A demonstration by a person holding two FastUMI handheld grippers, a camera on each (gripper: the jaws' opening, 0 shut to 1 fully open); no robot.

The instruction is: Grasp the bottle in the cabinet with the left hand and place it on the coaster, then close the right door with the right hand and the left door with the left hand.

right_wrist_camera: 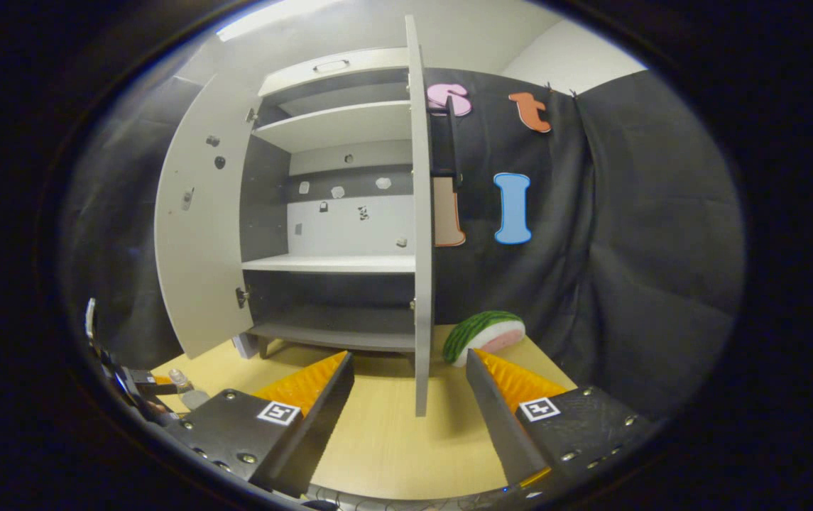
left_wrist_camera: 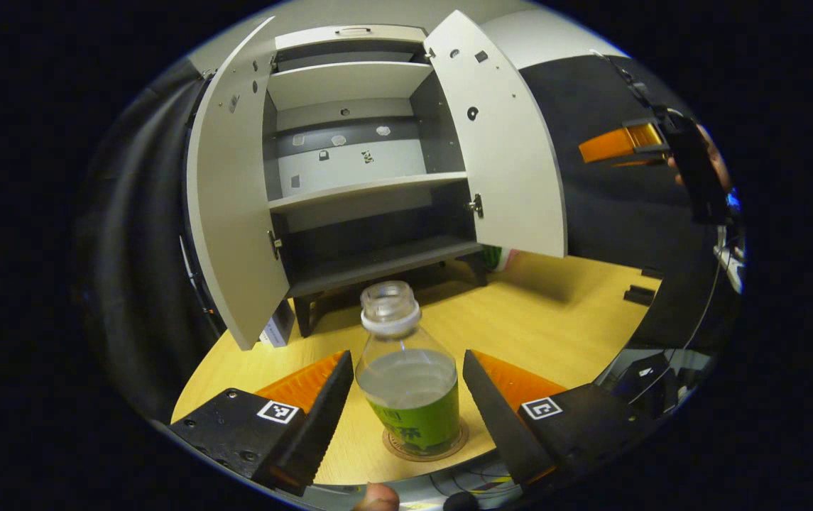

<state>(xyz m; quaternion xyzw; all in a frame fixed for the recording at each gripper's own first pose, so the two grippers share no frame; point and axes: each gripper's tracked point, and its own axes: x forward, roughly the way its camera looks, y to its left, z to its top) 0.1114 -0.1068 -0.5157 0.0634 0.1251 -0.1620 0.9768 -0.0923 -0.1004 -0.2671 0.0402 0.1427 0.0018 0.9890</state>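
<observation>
A clear bottle with a green label and no cap stands upright on a round coaster on the wooden table. My left gripper is open, its fingers on either side of the bottle with small gaps. The grey cabinet has its left door and right door both swung open, and its shelves are bare. In the right gripper view my right gripper is open and holds nothing, facing the right door edge-on. The left door stands wide. The right gripper hangs right of the right door.
A watermelon slice lies on the table behind the right door, by the black cloth wall. A small white box leans beside the cabinet's left leg. The table's front edge is close under both grippers.
</observation>
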